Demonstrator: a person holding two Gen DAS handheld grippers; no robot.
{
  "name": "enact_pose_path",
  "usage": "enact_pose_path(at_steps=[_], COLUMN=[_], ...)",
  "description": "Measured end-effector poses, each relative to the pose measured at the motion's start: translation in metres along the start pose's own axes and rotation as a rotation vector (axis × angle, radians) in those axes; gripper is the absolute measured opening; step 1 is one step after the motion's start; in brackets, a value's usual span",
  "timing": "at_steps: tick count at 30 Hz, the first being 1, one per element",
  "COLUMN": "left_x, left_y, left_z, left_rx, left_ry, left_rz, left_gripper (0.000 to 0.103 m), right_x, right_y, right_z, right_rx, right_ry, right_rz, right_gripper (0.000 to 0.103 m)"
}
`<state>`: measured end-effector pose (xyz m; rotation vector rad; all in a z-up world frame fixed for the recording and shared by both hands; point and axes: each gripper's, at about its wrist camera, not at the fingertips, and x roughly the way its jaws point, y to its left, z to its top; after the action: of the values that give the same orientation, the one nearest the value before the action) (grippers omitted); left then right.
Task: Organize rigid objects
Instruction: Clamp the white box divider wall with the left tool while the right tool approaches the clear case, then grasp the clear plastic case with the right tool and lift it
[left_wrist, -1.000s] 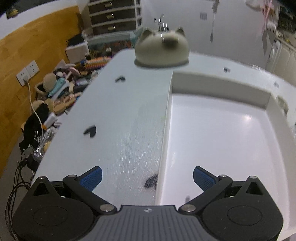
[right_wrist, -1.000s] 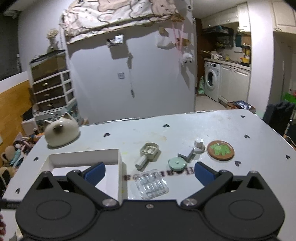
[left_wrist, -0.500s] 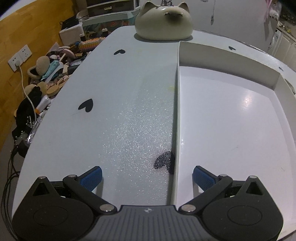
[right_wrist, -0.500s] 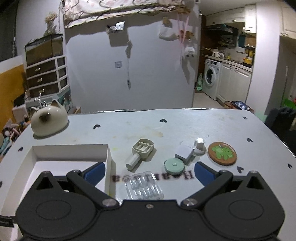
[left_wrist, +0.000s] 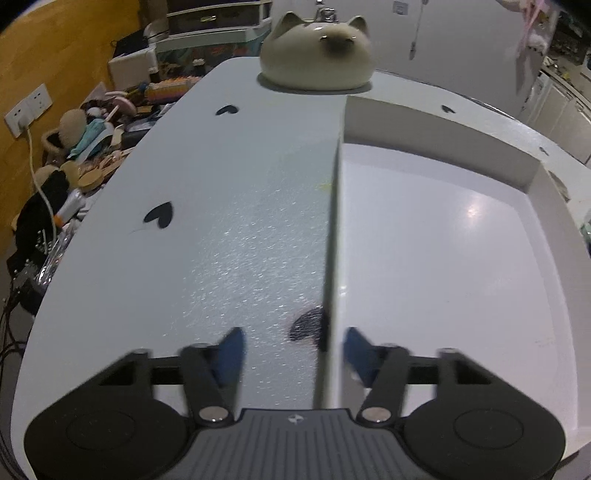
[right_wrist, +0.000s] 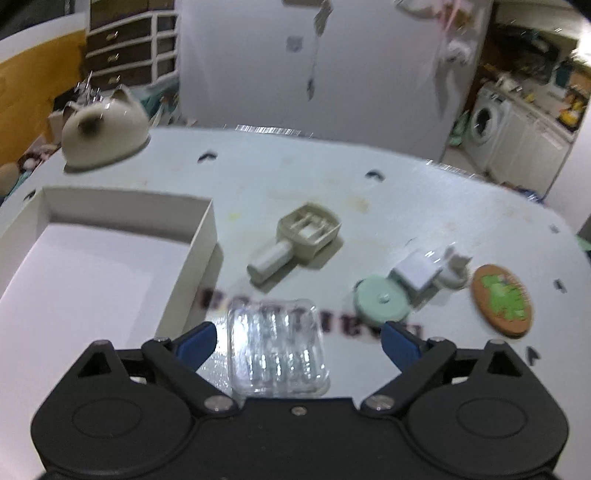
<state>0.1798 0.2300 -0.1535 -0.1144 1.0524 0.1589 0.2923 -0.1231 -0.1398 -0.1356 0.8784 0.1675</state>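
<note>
Two jobs at once here; the left gripper straddles the near wall of the white box, one blue finger out over the bench, the other inside the box; its fingers have just been closing, the wall stands between them, yet a gap shows on either side, so no clamp on it yet; my read is that this hand means to steady the box.

Over to the right gripper; it hangs above the clear plastic case, fingers wide apart and lately easing inward, the case between them but untouched; this looks like the opening pick, since the box is bare inside.

The other pieces wait on the bench, right of the box: the beige plug-like piece, the mint round disc, the small white block, the cork coaster; the cat-shaped ceramic sits beyond.

Next, I judge: come lower, square the fingers on the case's long sides, close gently; clear plastic is slick and may skid.
</note>
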Motion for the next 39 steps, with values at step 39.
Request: enact_pose_path(at_steps=[39], left_x=[-0.021], left_y=[-0.011], left_z=[-0.006], left_rx=[0.080], left_ry=[-0.103], left_rz=[-0.063], left_gripper=[0.002], right_x=[-0.048], right_y=[0.029], right_z=[0.023], right_rx=[0.179], right_ry=[-0.012], right_rz=[0.018], right_gripper=[0.074])
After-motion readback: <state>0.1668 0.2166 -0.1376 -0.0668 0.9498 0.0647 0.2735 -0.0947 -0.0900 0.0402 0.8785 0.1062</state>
